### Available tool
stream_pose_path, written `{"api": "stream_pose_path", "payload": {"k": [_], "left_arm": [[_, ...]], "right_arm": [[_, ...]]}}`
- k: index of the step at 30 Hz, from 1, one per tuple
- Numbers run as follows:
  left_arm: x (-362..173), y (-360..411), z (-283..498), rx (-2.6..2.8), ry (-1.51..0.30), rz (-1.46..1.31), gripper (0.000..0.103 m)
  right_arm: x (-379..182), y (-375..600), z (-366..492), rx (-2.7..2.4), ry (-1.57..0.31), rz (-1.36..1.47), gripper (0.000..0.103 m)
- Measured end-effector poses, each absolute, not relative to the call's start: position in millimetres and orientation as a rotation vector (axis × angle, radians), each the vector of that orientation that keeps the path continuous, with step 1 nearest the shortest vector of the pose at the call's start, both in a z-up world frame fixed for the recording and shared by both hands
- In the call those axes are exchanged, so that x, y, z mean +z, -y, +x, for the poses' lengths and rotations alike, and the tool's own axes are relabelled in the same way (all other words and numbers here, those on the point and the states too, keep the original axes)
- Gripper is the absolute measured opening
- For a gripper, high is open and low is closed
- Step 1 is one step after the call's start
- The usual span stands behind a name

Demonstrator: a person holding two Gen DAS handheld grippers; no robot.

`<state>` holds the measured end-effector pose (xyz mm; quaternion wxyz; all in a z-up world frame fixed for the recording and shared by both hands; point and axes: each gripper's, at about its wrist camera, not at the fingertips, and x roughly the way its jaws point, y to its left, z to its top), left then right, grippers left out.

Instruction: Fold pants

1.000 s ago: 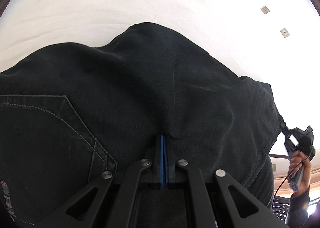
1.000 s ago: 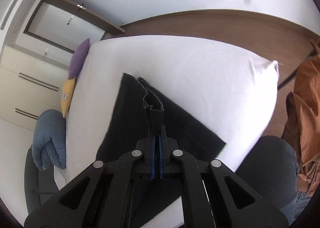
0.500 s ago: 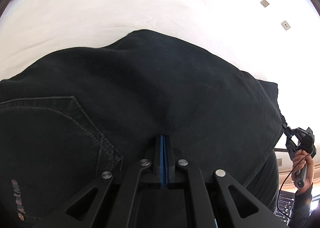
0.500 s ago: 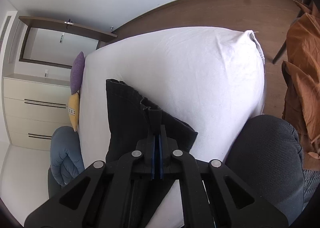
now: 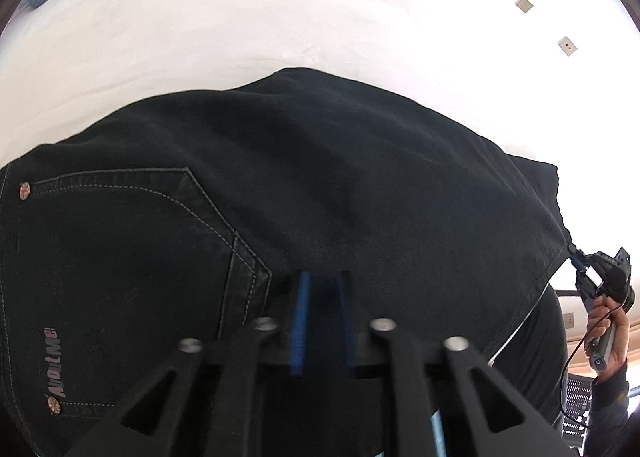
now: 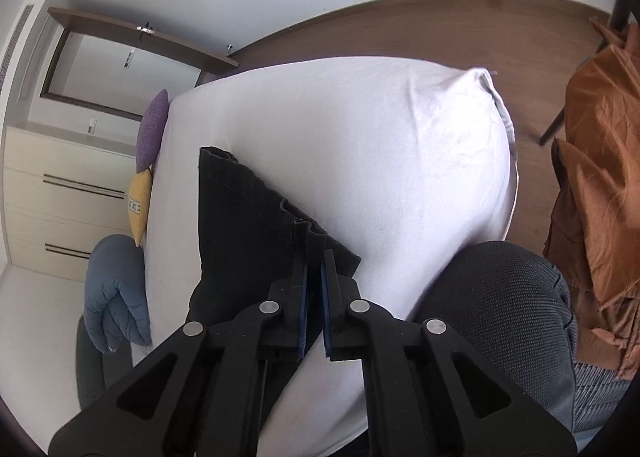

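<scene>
The black pants (image 5: 320, 185) lie folded on the white bed (image 5: 200, 17), with a stitched back pocket (image 5: 120, 257) at the left. My left gripper (image 5: 322, 277) is just over the cloth near the pocket's corner, jaws a little apart with nothing between them. My right gripper (image 6: 314, 257) sits at the pants' hem edge (image 6: 248, 217), jaws slightly apart, the cloth lying loose by the tips. The right gripper also shows in the left wrist view (image 5: 576, 257) at the pants' far right corner.
A purple cushion (image 6: 151, 129), a yellow cushion (image 6: 140, 205) and a blue duvet (image 6: 116, 289) lie at the bed's head end. A dark padded seat (image 6: 500, 297) and orange cloth (image 6: 600, 177) stand by the bed's foot. White drawers (image 6: 60, 197) line the wall.
Both grippers were shut on the pants and have now opened a little. The pants have come down and lie flatter on the bed.
</scene>
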<state>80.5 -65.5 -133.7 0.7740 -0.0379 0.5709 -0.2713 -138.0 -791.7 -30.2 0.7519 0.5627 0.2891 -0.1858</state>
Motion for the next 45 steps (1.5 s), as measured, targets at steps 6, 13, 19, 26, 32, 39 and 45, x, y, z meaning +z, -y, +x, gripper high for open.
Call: {"api": "stream_pose_path", "payload": {"k": [6, 13, 19, 26, 32, 39, 45], "left_arm": [[-134, 70, 84, -0.606, -1.221, -0.091, 0.042], [-137, 67, 82, -0.612, -1.219, -0.094, 0.042], [-138, 64, 84, -0.627, -1.228, -0.09, 0.042], [-136, 67, 84, -0.622, -1.23, -0.086, 0.042], [-132, 71, 78, -0.605, -1.223, -0.053, 0.042], [-132, 71, 70, -0.59, -1.222, -0.04, 0.045], [-134, 68, 65, -0.593, -1.223, -0.034, 0.045]], "right_arm": [[53, 788, -102, -0.279, -0.613, 1.096, 0.003], [76, 791, -87, -0.253, -0.626, 1.088, 0.003], [-37, 820, -121, -0.385, -0.776, 1.253, 0.004], [-38, 843, -152, -0.489, -0.722, 1.256, 0.013], [-6, 822, -174, -0.306, -0.678, 1.324, 0.014], [-7, 717, -116, 0.025, -0.828, 1.315, 0.018], [-19, 664, -71, 0.145, -0.939, 1.287, 0.018]]}}
